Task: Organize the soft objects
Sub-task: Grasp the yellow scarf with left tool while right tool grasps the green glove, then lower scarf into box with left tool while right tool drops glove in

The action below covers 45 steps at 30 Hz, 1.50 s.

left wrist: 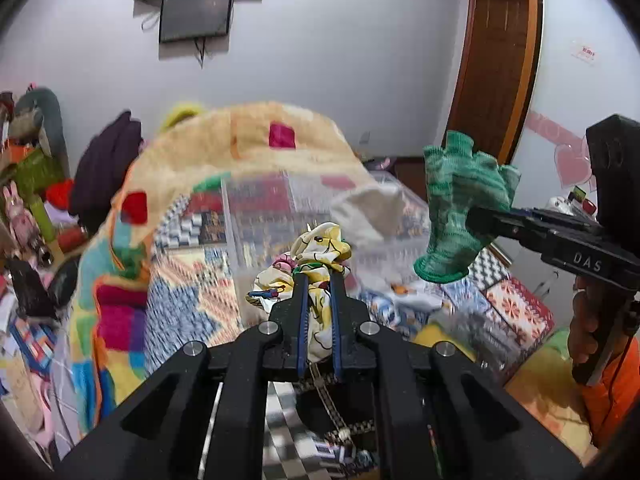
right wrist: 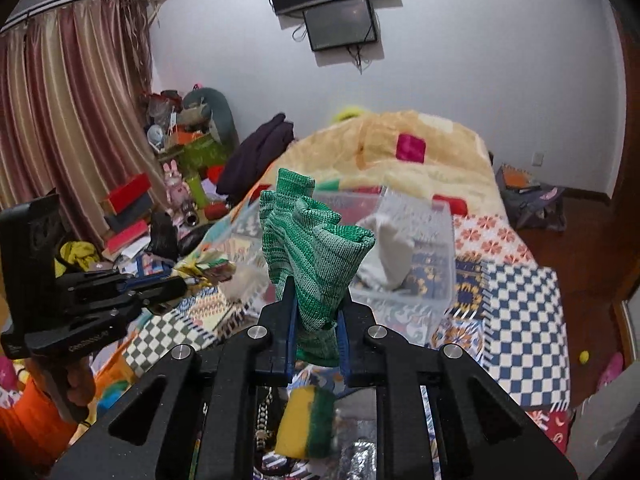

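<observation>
Soft goods up in both grippers now! Left gripper (left wrist: 319,276) is pinched tight on a crumpled yellow cartoon-print cloth (left wrist: 316,250), right gripper (right wrist: 316,300) clamped on a green knitted glove (right wrist: 316,248), both raised before the clear plastic bin (right wrist: 416,280) on the patchwork bed. A white sock (right wrist: 390,248), I think, lies inside. Best carry each over the near rim before releasing; a yellow-green sponge (right wrist: 306,422) sits below

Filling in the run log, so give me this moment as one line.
left gripper: shut on yellow printed cloth | right gripper: shut on green glove | clear bin: ahead
</observation>
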Available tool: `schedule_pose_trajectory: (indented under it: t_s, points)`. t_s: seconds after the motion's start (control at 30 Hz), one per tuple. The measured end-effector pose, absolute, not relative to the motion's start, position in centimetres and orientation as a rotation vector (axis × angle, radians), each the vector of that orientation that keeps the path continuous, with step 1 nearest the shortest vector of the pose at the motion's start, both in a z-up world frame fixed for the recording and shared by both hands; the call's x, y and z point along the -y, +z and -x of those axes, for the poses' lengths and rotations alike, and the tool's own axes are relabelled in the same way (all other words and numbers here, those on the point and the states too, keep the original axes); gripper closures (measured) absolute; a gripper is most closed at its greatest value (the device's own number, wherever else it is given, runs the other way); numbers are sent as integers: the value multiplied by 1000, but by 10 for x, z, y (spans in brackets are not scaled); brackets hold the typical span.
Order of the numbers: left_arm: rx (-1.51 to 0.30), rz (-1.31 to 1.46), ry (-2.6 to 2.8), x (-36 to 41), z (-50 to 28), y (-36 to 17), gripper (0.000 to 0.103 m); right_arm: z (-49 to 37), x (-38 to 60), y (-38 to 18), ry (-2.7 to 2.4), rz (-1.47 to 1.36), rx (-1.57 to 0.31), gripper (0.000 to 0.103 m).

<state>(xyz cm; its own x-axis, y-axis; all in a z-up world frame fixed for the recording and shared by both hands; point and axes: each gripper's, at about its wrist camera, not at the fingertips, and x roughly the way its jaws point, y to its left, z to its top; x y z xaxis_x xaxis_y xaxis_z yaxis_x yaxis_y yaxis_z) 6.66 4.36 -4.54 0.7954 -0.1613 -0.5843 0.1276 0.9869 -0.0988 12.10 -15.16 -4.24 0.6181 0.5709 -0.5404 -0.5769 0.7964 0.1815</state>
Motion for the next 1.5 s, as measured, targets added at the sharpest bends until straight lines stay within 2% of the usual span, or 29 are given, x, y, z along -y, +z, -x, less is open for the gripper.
schedule_pose_trajectory:
  t_s: [0.43,0.83,1.27,1.33,1.4,1.43,1.5]
  points:
    - [-527,23,-138,-48,-106,-9,94,-144,146,-6,617,27,-493,88]
    - [-662,16,-133,-48,-168,-56,94,-185,117,-41,610,112,-594,88]
    - [-752,-84,-155,-24,-189,-96,94,-207,102,-79,625,178,-745,88]
    - [-757,-91,-157,-21,-188,-97,91,-207,101,-81,629,181,-756,87]
    - [-758,-92,-159,-21,-187,-95,82,-206,101,-80,624,186,-759,86]
    - [-756,-91,-159,-20,-186,-94,79,-206,102,-80,623,188,-761,82]
    - [-746,-90,-155,-20,-181,-89,65,-205,103,-77,618,183,-759,71]
